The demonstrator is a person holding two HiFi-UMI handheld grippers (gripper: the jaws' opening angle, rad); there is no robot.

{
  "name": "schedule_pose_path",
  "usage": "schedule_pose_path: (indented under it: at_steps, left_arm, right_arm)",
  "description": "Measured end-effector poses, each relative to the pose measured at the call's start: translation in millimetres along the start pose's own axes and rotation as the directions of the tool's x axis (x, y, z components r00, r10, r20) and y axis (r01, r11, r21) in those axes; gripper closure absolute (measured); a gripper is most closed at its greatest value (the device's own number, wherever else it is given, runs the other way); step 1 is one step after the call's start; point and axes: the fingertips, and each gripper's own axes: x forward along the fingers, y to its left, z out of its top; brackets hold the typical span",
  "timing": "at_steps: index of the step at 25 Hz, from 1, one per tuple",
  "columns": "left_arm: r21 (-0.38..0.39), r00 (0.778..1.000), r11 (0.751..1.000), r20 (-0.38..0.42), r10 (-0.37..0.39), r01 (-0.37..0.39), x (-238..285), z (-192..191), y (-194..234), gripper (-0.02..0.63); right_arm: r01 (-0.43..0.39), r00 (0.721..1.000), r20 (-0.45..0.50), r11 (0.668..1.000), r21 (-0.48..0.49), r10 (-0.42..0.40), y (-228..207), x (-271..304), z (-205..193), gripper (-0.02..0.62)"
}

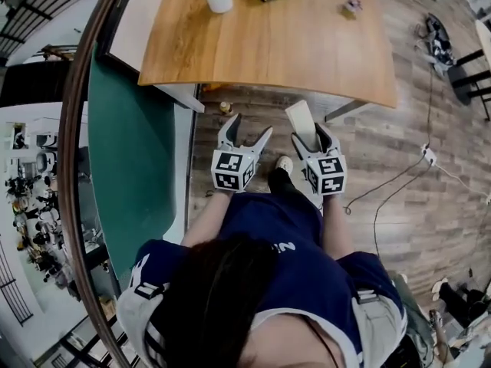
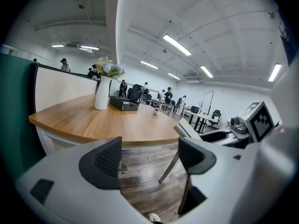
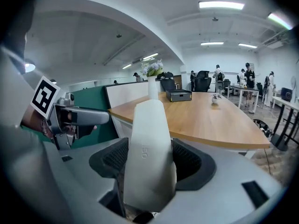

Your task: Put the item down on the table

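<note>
Two failures look possible from here, the larger being a drop short of the target. The right gripper [image 1: 311, 138] has its fingers [image 3: 194, 160] clamped on the flanks of the item, a long white plastic piece [image 3: 149, 143] that stands upright between them and rises well past their tips. It hangs over the plank floor [image 1: 414, 167], not yet over the wooden surface [image 1: 291, 44]. Letting go before the near edge is crossed would send the piece to the floor.

The lesser risk, as I judge it, is that the piece is tall and smooth. Set down on its end it may topple, or it may slide between the pads on the way. The left gripper [image 1: 249, 129] sits just beside the right one, its fingers [image 2: 105, 160] spread with nothing between them, and could knock the piece if the two crowd together.

All around is a large open office with strip lights [image 3: 221, 5] on a white ceiling and people and desks far at the back. A green partition [image 1: 130, 159] stands at the left, and a power strip [image 1: 428, 155] with cables lies on the floor at the right. The surface is broad, round-edged and bare near the person. Far back on it stand a white vase [image 2: 101, 92] of flowers, a dark shallow box [image 2: 124, 103] and, smallest, a little object [image 3: 215, 98] I cannot identify.
</note>
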Motion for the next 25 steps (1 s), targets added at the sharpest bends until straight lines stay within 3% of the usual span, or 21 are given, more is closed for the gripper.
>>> schedule_pose_path:
  at_steps: [6,12,25]
  left_arm:
    - [-0.012,0.999,0.999,0.014,0.049,-0.049,45.1,17.2,-12.2,0.239]
    - [-0.018,0.998,0.998,0.001,0.062,-0.062,72.0,15.8,-29.2,0.239]
    - [0.007,0.997,0.997,-0.010,0.080,-0.080,84.7,25.4,-35.7,0.239]
  right_arm:
    - [-0.045,0.999,0.013,0.998,-0.034,0.046,-50.4,12.2,23.0,0.288]
    - [-0.065,0.998,0.003,0.997,-0.041,0.065,-81.3,14.1,21.0,0.288]
    - [-0.073,0.997,0.021,0.995,-0.065,0.074,-95.9,13.1,38.2,0.288]
